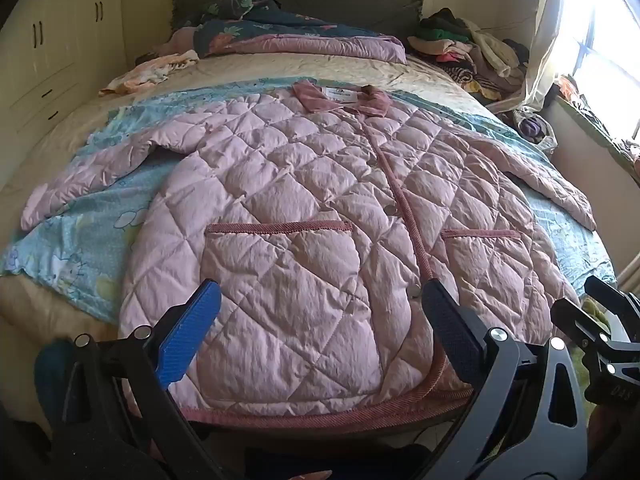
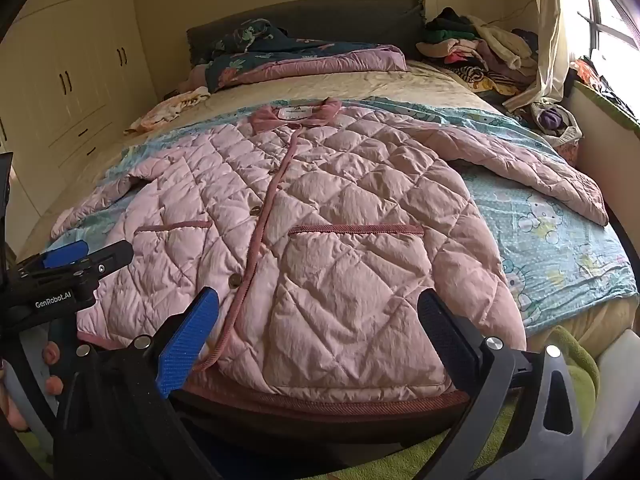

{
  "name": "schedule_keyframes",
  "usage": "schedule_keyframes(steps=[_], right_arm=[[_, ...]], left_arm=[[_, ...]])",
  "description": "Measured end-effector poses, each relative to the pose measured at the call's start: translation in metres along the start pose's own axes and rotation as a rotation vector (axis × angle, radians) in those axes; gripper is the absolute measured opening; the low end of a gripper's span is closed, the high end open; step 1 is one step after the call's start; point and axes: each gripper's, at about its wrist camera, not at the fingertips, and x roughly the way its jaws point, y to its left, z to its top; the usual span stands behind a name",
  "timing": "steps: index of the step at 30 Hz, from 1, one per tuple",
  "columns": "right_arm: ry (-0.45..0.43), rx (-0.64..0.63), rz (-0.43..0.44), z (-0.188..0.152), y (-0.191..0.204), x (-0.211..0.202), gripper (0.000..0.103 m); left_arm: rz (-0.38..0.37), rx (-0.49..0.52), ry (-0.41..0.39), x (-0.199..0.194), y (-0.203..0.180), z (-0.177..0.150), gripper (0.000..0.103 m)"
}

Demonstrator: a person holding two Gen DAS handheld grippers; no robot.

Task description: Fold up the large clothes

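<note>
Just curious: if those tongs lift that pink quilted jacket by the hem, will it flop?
Probably floppy: the pink quilted jacket lies creased, its sleeves draped flat. The puffy padding suggests bulky yet fairly light. Its sheen hints at slippery fabric.

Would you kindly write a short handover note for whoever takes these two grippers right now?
Left gripper: open, empty, above the hem.
Right gripper: open, empty, above the hem, to the left one's right.
Pink quilted jacket: flat, front up and buttoned, on the blue cartoon sheet across the bed; collar towards the headboard, both sleeves spread sideways.
Done: jacket laid out.
Left: every fold; probably sleeves in first, then hem up to collar.
</note>
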Motion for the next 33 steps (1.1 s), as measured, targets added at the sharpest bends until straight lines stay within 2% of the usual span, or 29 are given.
schedule_keyframes(steps=[33], right_arm=[[-0.003,-0.004,-0.003,-0.0008,0.0013,-0.0030,0.099]], left_arm=[[-0.004,0.001,0.001,0.0010,-0.0003,0.0005,0.094]])
